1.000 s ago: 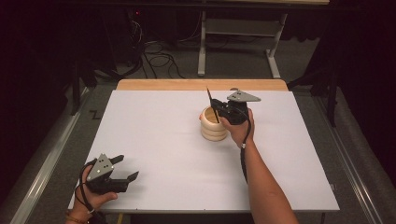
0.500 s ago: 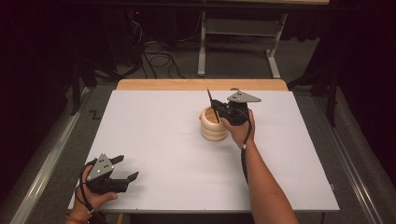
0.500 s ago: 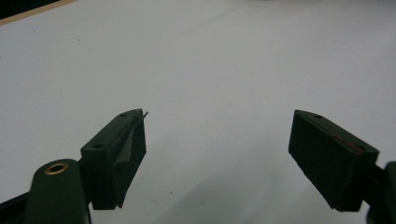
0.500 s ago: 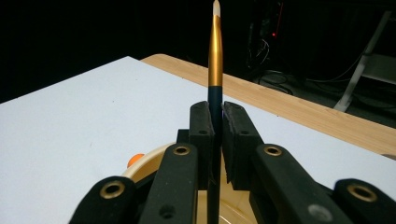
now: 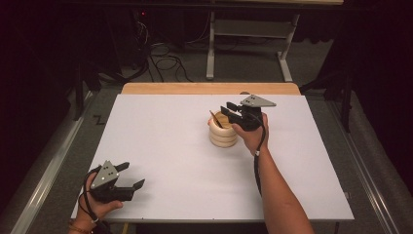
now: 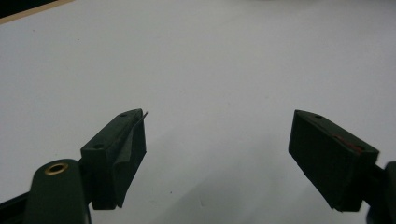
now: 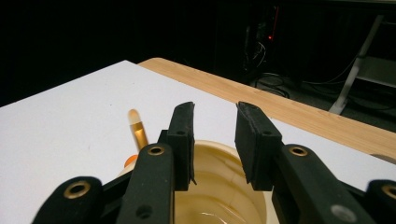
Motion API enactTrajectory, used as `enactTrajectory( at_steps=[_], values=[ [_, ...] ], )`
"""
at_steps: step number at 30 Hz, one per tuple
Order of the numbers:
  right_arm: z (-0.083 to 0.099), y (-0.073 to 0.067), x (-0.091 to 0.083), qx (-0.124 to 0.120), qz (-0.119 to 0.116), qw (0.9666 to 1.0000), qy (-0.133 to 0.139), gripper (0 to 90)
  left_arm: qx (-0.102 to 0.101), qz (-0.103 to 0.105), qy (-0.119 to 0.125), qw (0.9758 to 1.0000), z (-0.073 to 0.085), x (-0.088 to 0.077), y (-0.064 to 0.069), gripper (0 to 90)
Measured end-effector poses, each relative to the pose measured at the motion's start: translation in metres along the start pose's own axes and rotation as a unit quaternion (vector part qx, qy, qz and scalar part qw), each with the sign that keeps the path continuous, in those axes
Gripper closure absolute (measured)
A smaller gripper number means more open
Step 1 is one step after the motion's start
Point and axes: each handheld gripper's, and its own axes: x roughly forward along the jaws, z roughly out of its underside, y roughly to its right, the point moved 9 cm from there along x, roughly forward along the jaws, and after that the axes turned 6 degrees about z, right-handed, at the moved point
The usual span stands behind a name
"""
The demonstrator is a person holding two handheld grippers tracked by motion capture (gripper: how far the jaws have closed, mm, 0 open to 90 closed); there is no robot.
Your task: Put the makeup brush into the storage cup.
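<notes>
A cream ribbed cup point(image 5: 224, 134) stands near the middle of the white table point(image 5: 160, 146). A thin orange-shafted stick point(image 5: 214, 118) leans out of the cup toward the left, free of any grip. My right gripper point(image 5: 229, 111) hovers just over the cup's rim. Its jaws have just been opening and nothing is between them. In the right gripper view the gripper point(image 7: 215, 112) is parted above the cup point(image 7: 219, 196), with the stick point(image 7: 137, 130) to its left. At the near left corner, my left gripper point(image 5: 131, 175) rests open and empty, its jaws wide over bare table point(image 6: 219, 116).
A wooden strip point(image 5: 209, 88) runs along the table's far edge. Beyond it stand a metal frame point(image 5: 248, 34) and floor cables point(image 5: 160, 53). A rail point(image 5: 44, 185) runs along the table's left side.
The stick stood upright in the right gripper's jaws before. It now sits lower in the cup, leaning left, and the jaws have parted. Neither hand has shifted.
</notes>
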Motion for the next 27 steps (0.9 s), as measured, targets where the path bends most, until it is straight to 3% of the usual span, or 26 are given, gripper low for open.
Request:
enactTrajectory(
  at_steps=[5,7,13,16,20,27],
  values=[
    [-0.0003,0.0011,-0.0023,-0.001,0.002,1.0000,0.000,57.2,0.000,0.000,0.001,1.0000,-0.0001,0.0000,-0.0001,19.7],
    [-0.0003,0.0013,-0.0034,0.001,0.001,1.0000,0.000,49.7,0.000,-0.001,0.000,1.0000,-0.0001,0.0001,-0.0002,19.6],
    [-0.0012,0.0023,-0.0050,-0.005,0.011,0.9999,0.001,43.1,0.000,-0.001,0.000,1.0000,-0.0001,0.0001,-0.0003,19.5],
    [-0.0017,0.0018,-0.0060,-0.003,0.014,0.9999,-0.002,33.3,0.000,0.001,0.000,1.0000,0.0000,0.0005,0.0002,19.5],
    [-0.0003,0.0018,-0.0062,-0.019,0.033,0.9992,-0.010,22.1,0.000,0.001,-0.001,1.0000,0.0000,0.0005,0.0001,19.6],
    [-0.0003,0.0031,-0.0083,-0.020,0.040,0.9989,-0.011,17.4,0.001,0.001,0.000,1.0000,-0.0003,0.0005,0.0002,19.5]
  ],
)
